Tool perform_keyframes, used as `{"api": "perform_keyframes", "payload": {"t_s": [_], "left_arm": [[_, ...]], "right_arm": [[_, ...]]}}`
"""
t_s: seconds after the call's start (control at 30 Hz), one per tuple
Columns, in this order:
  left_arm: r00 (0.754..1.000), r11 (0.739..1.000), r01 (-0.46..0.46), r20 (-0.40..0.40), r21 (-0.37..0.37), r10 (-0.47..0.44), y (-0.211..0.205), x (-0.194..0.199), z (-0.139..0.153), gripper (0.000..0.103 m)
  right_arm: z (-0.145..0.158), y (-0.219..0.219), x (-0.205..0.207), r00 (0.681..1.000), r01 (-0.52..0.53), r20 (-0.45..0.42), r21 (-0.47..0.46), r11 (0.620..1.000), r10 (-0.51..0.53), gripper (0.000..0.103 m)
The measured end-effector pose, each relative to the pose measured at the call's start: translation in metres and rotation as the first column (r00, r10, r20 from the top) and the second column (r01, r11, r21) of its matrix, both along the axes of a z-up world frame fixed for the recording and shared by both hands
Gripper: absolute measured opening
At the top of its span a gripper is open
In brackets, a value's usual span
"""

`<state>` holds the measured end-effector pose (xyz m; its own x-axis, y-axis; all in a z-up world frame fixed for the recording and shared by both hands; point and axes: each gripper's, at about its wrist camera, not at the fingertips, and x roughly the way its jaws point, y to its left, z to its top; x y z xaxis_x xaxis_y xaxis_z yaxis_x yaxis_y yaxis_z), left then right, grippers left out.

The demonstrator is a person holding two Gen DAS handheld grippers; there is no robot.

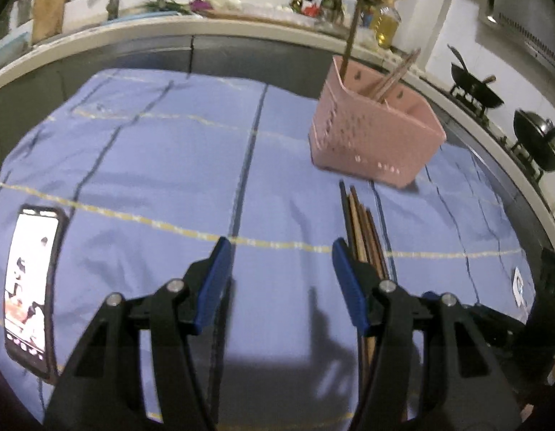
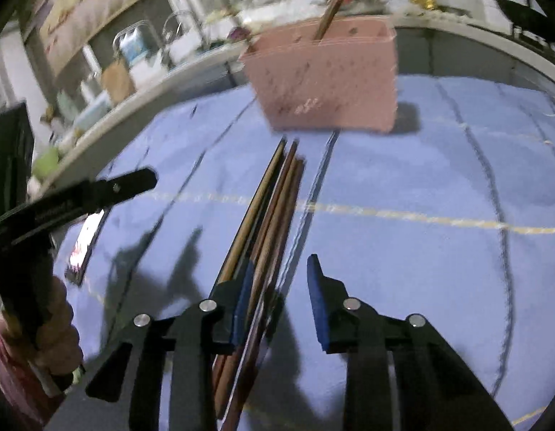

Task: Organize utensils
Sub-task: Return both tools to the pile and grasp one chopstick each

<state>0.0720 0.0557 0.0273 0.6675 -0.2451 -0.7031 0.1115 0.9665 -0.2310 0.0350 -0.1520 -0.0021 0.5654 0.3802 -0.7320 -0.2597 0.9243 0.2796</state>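
Chopsticks [image 2: 274,212] brown, bundled, lying on cloth [image 2: 421,165]

A blue checked cloth [image 1: 162,165] covers the counter. On it stand a pink perforated basket [image 1: 376,143], a bundle of wooden chopsticks [image 2: 274,201] just before it, and a lit smartphone [image 1: 31,287] at the left edge.

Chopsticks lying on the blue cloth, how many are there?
About 4 loose chopsticks lie bundled side by side on the cloth before the pink basket, beside the open right tongs. They overlap, so more may be hidden.
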Motion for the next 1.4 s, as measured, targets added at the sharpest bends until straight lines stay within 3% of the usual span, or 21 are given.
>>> {"api": "perform_keyframes", "payload": {"t_s": [0.1,0.23,0.3,0.6,0.8,1.03,1.13,1.23,1.4], "left_arm": [[0.999,0.999,0.037,-0.019,-0.001,-0.037,-0.009,-0.001,-0.007,0.056],[0.995,0.996,0.089,-0.038,0.012,-0.088,-0.025,-0.003,-0.014,0.056],[0.993,0.994,0.107,-0.050,0.028,-0.105,-0.033,-0.003,-0.019,0.056],[0.979,0.982,0.187,-0.089,0.040,-0.183,-0.064,-0.002,-0.032,0.056],[0.980,0.979,0.179,-0.103,0.098,-0.169,-0.069,0.000,-0.040,0.054],[0.980,0.982,0.177,-0.107,0.072,-0.168,-0.058,0.001,-0.039,0.049],[0.986,0.984,0.141,-0.109,0.107,-0.130,-0.056,0.002,-0.039,0.049],[0.982,0.986,0.152,-0.119,0.066,-0.143,-0.056,0.003,-0.036,0.049],[0.974,0.976,0.201,-0.125,0.087,-0.189,-0.072,-0.001,-0.037,0.049]], "right_arm": [[-0.009,0.012,-0.001,0.999,-0.028,-0.018,-0.047,0.998,0.028,0.031],[-0.008,0.022,-0.005,0.998,-0.029,0.049,-0.176,0.984,0.038,0.031],[-0.008,0.018,-0.005,0.998,-0.016,0.057,-0.185,0.983,0.027,0.031],[-0.010,-0.020,-0.004,0.997,0.079,0.005,-0.027,0.996,-0.079,0.031],[-0.006,-0.021,-0.005,0.997,0.078,0.017,-0.018,0.997,-0.078,0.031],[-0.005,-0.021,-0.004,0.997,0.075,0.022,-0.006,0.997,-0.075,0.031],[-0.005,-0.020,-0.005,0.997,0.075,0.022,-0.012,0.997,-0.075,0.031],[-0.005,-0.022,-0.004,0.996,0.082,0.021,-0.008,0.997,-0.081,0.031],[-0.006,-0.025,-0.003,0.995,0.095,0.019,0.001,0.995,-0.095,0.031]]}}
